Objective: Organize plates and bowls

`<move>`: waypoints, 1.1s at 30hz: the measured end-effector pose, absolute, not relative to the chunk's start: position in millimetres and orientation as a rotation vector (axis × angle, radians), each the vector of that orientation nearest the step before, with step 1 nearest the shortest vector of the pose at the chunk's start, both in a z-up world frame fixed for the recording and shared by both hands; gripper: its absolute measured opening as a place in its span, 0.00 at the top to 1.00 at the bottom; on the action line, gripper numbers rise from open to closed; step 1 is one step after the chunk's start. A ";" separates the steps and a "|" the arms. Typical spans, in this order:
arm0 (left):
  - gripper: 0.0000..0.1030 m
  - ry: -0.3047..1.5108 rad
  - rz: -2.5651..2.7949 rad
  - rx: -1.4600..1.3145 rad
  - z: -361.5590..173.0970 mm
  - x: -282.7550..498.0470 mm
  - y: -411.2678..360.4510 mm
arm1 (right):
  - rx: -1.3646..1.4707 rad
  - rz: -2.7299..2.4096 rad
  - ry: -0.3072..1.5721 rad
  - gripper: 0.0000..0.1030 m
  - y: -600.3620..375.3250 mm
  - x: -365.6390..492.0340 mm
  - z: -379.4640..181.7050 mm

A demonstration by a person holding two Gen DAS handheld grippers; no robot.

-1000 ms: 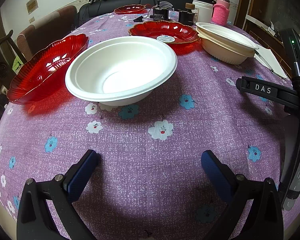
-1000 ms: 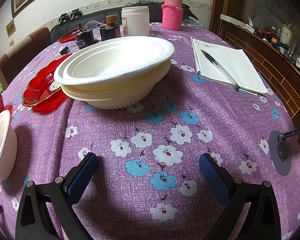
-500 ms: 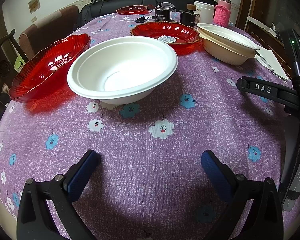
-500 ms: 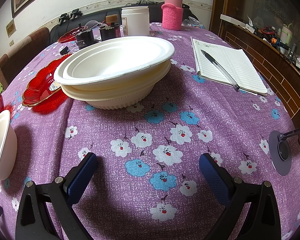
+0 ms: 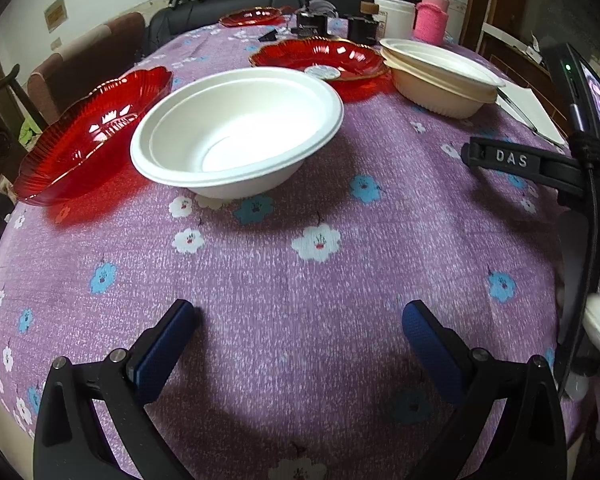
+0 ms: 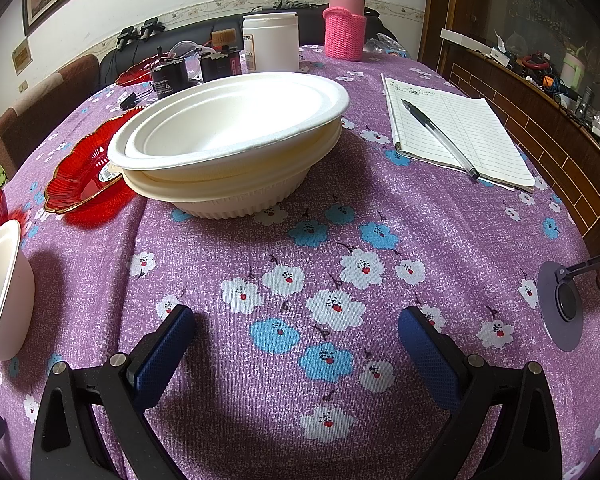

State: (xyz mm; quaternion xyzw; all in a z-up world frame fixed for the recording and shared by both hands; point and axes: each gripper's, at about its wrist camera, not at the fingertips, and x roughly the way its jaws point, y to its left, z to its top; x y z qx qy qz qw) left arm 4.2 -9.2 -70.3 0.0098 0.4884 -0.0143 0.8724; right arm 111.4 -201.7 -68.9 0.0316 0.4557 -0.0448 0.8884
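Note:
A single white bowl [image 5: 236,128] stands on the purple flowered tablecloth ahead of my left gripper [image 5: 300,316], which is open and empty. A red glass plate [image 5: 92,128] lies left of it, touching or very near. A second red plate [image 5: 320,58] lies behind, and a third [image 5: 252,17] at the far end. A stack of white bowls [image 6: 228,140] stands ahead of my right gripper [image 6: 296,320], which is open and empty. The stack also shows in the left wrist view [image 5: 440,76]. The single bowl's edge [image 6: 0,288] shows at the left of the right wrist view.
A notepad [image 6: 460,132] with a pen [image 6: 440,136] lies right of the stack. A white jar [image 6: 270,42], a pink-sleeved bottle [image 6: 345,28] and small dark boxes [image 6: 168,76] stand at the back. The other gripper's handle [image 5: 520,164] is at the right. Chairs stand at the left.
The left wrist view has shifted slightly: the bowl and plates sit a little further right and lower in frame. The right gripper has not moved.

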 end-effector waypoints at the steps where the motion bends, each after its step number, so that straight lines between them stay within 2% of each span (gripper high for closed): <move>1: 0.00 1.029 -0.041 0.010 -69.1 2.4 -7.8 | 0.067 -0.093 0.947 0.01 -201.8 111.4 -68.9; 10: 0.00 0.880 -0.092 0.009 -34.2 -27.4 -2.3 | 0.069 -0.082 0.958 0.01 -202.1 110.6 -68.6; 21: 0.00 0.899 -0.085 -0.035 -28.1 -35.1 22.0 | 0.042 -0.046 1.010 0.01 -199.0 91.0 -68.0; 29: 0.00 0.882 -0.038 -0.127 -23.4 -38.4 69.1 | 0.056 -0.003 1.106 0.01 -205.1 78.8 -61.7; 33: 0.00 0.842 -0.004 -0.228 -11.3 -38.7 109.8 | 0.109 0.037 1.012 0.01 -202.4 54.8 -31.0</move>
